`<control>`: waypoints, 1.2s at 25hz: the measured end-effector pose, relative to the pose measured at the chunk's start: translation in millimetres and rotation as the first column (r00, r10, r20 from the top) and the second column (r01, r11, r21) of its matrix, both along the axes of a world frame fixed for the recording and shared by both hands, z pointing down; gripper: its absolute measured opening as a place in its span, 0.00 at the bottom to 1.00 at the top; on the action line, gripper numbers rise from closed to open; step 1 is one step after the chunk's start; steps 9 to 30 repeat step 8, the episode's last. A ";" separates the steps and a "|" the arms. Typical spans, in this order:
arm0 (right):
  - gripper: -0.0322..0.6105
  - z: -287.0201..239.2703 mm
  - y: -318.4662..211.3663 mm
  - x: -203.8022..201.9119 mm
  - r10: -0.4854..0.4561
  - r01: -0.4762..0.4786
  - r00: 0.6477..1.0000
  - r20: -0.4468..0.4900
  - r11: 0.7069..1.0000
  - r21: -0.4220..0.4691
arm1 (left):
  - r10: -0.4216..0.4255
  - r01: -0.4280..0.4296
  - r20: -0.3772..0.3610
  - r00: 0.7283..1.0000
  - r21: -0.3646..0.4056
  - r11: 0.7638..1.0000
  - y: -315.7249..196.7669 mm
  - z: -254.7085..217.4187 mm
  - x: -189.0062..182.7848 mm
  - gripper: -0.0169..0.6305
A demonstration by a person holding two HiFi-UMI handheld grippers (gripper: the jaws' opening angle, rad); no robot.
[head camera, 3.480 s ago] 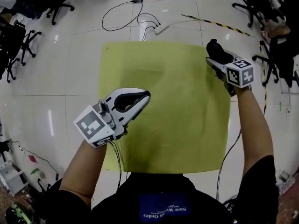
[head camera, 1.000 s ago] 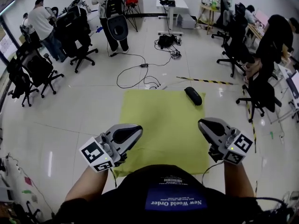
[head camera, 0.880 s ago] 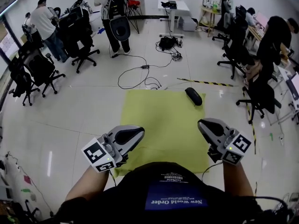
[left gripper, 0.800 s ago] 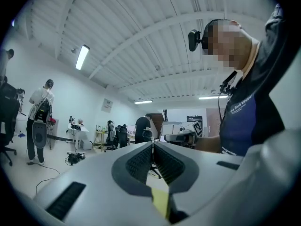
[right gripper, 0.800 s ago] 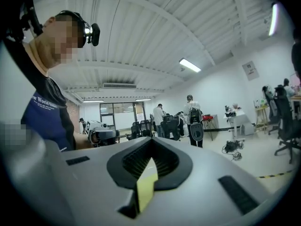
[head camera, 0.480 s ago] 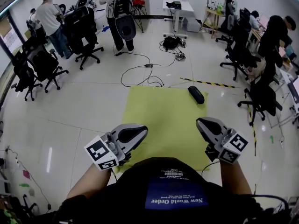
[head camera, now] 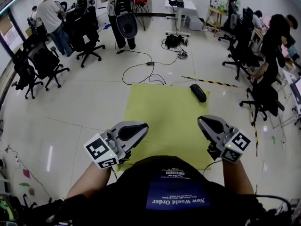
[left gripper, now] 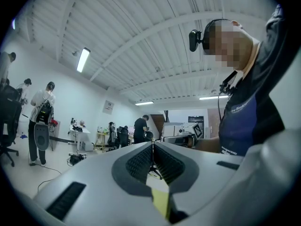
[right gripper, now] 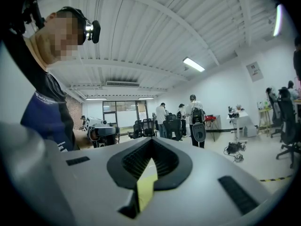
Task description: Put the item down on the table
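Note:
The item, a black oblong case [head camera: 198, 92], lies at the far right corner of the yellow-green table top [head camera: 160, 114], with no gripper touching it. My left gripper [head camera: 143, 126] is held near the table's near left edge, its jaws shut and empty [left gripper: 153, 144]. At the near right edge my right gripper [head camera: 201, 122] is shut too, with nothing between its pads [right gripper: 151, 142]. Both point level and inward at each other, close to my body and far from the case.
Office chairs [head camera: 40, 65] and standing people [head camera: 51, 20] fill the back left. More chairs [head camera: 242, 51] stand at the right. Cables [head camera: 146, 72] and a striped strip [head camera: 211, 83] lie on the floor beyond the table. A white desk [head camera: 181, 6] stands far back.
The right gripper, earlier over the far right corner at the black case, has let it go and drawn back. Over the last second both grippers shifted only slightly toward my body.

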State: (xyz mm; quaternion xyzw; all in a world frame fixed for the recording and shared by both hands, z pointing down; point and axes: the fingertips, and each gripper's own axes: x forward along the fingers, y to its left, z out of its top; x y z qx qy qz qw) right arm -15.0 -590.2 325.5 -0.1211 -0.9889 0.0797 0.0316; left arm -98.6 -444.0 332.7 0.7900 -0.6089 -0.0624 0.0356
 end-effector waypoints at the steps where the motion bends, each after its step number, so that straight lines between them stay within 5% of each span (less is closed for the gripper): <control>1: 0.03 -1.9 1.1 0.0 -0.005 0.005 1.000 0.006 1.000 0.001 | 0.000 0.000 0.000 1.000 -0.001 1.000 0.3 -0.6 -0.1 0.04; 30: 0.03 -4.8 1.7 2.6 -0.018 0.018 1.000 0.013 1.000 0.016 | 0.006 -0.006 -0.006 1.000 -0.001 1.000 -0.1 -2.7 2.7 0.04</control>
